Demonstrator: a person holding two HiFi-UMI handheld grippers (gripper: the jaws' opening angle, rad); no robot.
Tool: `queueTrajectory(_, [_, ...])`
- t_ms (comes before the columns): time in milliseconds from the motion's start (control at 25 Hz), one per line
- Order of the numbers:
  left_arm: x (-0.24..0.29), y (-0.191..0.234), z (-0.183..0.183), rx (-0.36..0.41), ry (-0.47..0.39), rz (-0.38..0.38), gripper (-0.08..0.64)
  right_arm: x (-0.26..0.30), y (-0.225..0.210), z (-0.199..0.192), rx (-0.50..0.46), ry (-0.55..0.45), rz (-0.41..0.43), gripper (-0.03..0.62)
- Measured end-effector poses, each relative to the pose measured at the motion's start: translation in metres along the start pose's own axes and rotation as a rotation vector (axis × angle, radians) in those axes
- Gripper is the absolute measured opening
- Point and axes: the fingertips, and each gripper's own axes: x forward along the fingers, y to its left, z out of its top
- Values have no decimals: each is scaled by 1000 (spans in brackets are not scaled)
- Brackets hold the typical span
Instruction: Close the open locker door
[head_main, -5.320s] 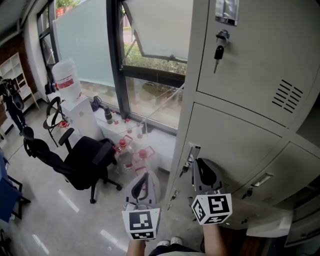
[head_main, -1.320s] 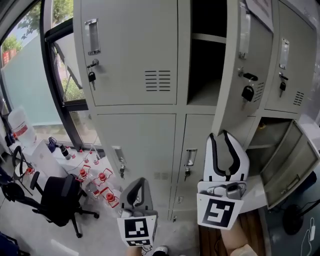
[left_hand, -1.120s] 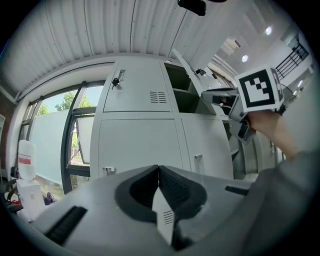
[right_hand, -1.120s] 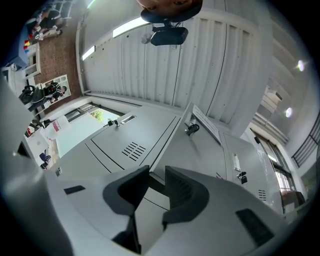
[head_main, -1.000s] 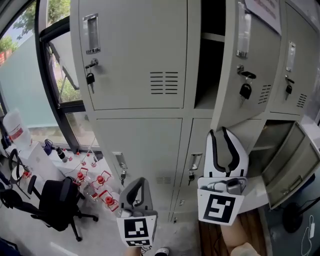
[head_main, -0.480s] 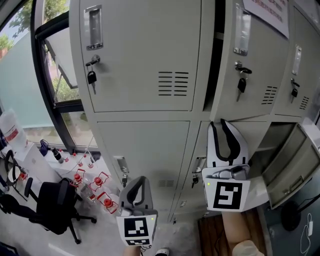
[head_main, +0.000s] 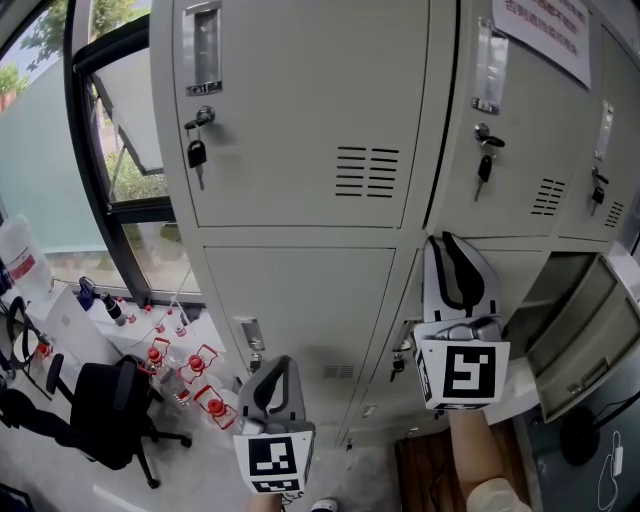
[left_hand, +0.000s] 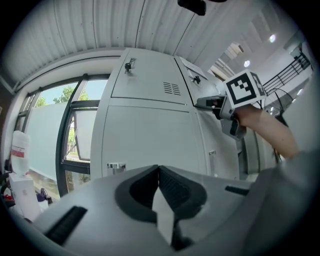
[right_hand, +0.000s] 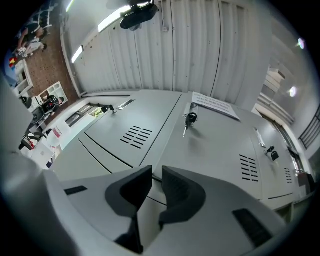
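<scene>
Locker door (head_main: 520, 120) shut, R tool (head_main: 443, 243) up-tilted, closing empty

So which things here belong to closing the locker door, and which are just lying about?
Job:
locker door with the notice
right gripper, jaws just been closing, nothing between them

Lying about:
office chair
red-capped bottles
key in the neighbouring door

The person held the left gripper (head_main: 279, 364) low and level in front of the body, its jaws pressed together at the tips with nothing in them. The right gripper (head_main: 451, 240) stood higher and to its right, tilted upward on a bare forearm (head_main: 478, 455). Its jaws had just been closing, with a narrow, empty gap between them.
</scene>
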Motion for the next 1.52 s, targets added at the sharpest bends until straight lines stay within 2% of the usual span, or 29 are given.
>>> queueTrajectory(80, [0,2,0,-11,2,2,3,3,1,-1,1,4,7,62])
queueTrajectory(160, [1,4,-1,10,-3,0,3,6,2,-1,-6,8,7,48])
queueTrajectory(240, [1,6,-1,14,-5,-1,3,9,3,-2,-15,15,4,46])
queueTrajectory(360, [0,7,-1,-19,3,6,3,13,2,-5,-14,29,0,43])
queueTrajectory(560, [1,7,-3,-3,6,-3,3,20,0,-11,1,58,2,38])
queueTrajectory(920, [5,-1,-4,-8,8,-28,3,13,-2,-8,39,43,12,37])
queueTrajectory(1200, [11,-29,-1,-21,2,-103,3,-35,-28,-18,102,74,-55,38])
queueTrajectory(1360, [21,-58,3,11,-18,-196,3,-75,-49,-44,120,153,-132,38])
queueTrajectory(1520, [29,-89,5,-10,-16,-279,3,-125,-70,-75,126,250,-231,38])
